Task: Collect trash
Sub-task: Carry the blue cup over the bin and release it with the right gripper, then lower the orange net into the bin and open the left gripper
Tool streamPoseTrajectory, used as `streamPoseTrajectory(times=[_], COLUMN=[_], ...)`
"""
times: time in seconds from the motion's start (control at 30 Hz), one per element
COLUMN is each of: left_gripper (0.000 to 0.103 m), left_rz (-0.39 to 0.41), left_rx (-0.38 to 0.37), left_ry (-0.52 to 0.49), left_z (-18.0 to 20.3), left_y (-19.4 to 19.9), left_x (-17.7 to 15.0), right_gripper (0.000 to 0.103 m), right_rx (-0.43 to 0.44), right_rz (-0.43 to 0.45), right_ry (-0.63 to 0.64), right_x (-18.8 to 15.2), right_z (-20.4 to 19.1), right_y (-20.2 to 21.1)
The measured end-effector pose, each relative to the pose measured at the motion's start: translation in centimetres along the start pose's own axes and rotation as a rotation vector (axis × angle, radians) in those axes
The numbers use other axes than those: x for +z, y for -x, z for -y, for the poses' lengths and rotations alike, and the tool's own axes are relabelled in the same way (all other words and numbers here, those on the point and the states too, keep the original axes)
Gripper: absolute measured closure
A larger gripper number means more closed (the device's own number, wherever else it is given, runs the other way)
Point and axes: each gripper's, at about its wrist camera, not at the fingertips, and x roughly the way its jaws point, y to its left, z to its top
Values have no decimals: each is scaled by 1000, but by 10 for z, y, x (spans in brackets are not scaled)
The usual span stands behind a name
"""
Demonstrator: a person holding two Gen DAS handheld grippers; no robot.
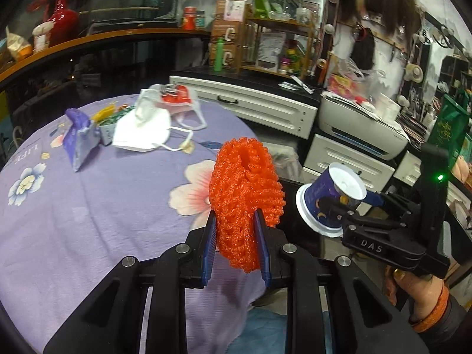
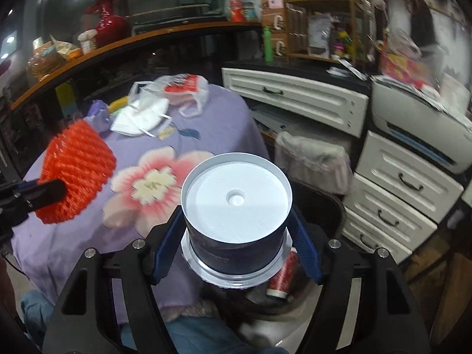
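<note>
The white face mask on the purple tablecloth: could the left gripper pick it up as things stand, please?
Probably not yet. The left gripper is shut on the orange foam net, so its jaws are occupied. The face mask itself lies uncovered on the tablecloth.

Dim indoor light is seen, with ceiling lamps glaring up left of the right hand-held gripper (image 2: 236, 233). Edges are bent by fisheye distortion; its right side is motion-blurred.
</note>
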Motion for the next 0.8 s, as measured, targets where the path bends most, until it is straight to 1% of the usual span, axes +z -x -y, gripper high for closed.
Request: streamPoseTrajectory(times=[0.1,0.17,0.27,0.5,0.57,0.63,0.8], left_gripper=[78,78,78,78,78,78,78], left_rz=[-12,-25,-44,-82,-94,-107,-138], left_rx=[-22,-35,-46,-54,-57,-58,-61], left_ry=[-24,-40,-69,-120,-131,-139,-158], left_z=[15,24,35,54,57,60,67], left_y=[-9,-16,-27,-53,-60,-66,-81], left_x=[-1,-2,-2,-4,-6,-8,-11], right_gripper=[33,33,33,33,30,17,17], right_rx=[-22,-21,-27,-49,-45,-56,-74], right_rz=[-35,-66,-116,-220,-241,-248,-244], right_ry=[-33,-56,-71,-82,-100,-110,-94], right_x=[-12,-18,-26,-43,-48,-50,-49], right_z=[20,32,44,56,60,63,63], right_y=[-9,-22,-51,-119,-132,-142,-148])
